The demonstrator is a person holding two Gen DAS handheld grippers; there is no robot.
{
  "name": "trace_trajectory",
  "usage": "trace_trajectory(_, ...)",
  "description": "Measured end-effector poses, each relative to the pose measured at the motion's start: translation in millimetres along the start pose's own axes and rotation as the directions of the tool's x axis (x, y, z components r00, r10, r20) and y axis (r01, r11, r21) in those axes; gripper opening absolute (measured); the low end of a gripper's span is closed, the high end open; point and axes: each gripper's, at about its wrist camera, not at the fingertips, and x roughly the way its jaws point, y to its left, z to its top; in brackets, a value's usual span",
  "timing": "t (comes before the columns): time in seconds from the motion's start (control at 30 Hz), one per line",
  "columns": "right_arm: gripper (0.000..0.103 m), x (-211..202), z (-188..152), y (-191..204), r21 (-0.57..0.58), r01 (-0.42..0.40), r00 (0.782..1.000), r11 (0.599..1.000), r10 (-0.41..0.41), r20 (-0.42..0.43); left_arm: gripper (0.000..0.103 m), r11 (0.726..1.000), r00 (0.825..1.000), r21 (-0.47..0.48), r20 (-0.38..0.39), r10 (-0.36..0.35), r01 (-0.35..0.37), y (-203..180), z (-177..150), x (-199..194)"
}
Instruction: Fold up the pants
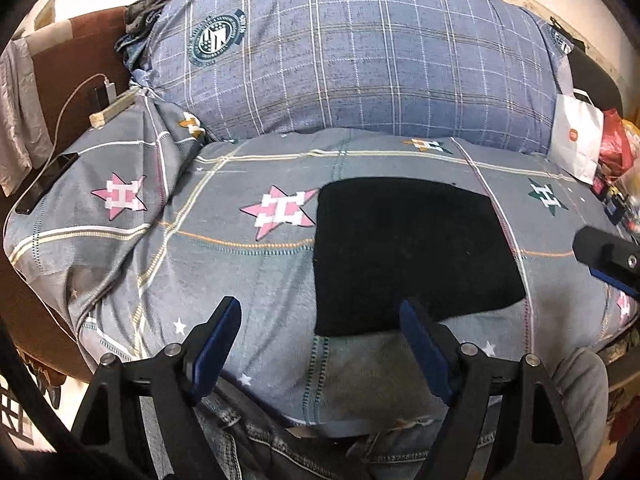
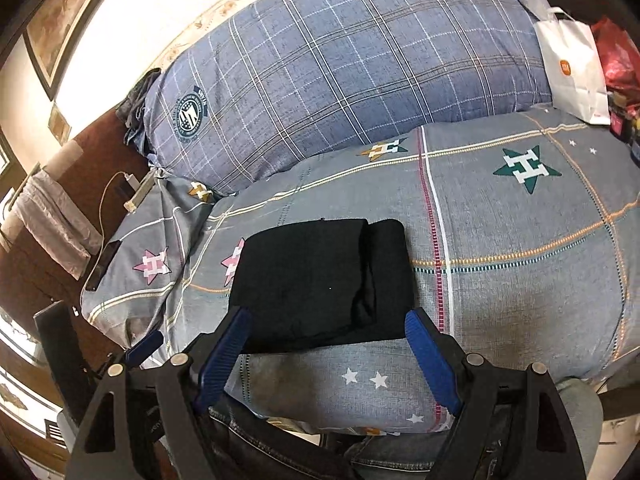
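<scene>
Both hand-held grippers, left point(image 1: 320, 344) and right point(image 2: 328, 352), hang wide open and empty at the frame bottom, while the black pants point(image 2: 324, 284) lie folded compactly mid-frame on the bed point(image 2: 520, 240), apparently finished.

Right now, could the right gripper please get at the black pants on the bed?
Probably yes: the right gripper is open and faces the folded pants squarely. Only bare bedspread lies between them, and nothing rests on the pants.

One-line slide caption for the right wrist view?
Open right gripper hovers before folded black pants on the starred bedspread.
</scene>
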Motion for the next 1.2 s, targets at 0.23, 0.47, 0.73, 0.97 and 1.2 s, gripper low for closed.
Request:
trace_trajectory(0.23,0.083,-7,0,9,-0.03,0.018,1.0,0.999,-0.017,0.01,0.082,1.0,1.0,0.001,0.001,-0.032,0.032,-2,-2,-13)
trace_trajectory(0.47,0.083,-11,-2,13,-0.046,0.01,1.0,0.999,-0.01,0.009,0.082,0.999,1.0,-0.019,0.015,-0.027,0.028,3,1,-22)
trace_trajectory(0.73,0.083,-13,-3,11,-0.045,0.012,1.0,0.999,-0.012,0.004,0.082,1.0,1.0,-0.017,0.028,0.002,-0.002,4,2,-29)
trace_trajectory(0.97,0.083,-12,-4,10,-0.046,0.019,1.0,0.999,-0.019,-0.004,0.082,1.0,1.0,0.0,0.023,-0.001,0.001,1,1,-31)
trace_trajectory(1.2,0.083,-17,-4,15,-0.063,0.02,1.0,0.998,-0.02,0.007,0.082,1.0,0.999,-0.001,0.037,0.005,-0.005,-2,3,-37)
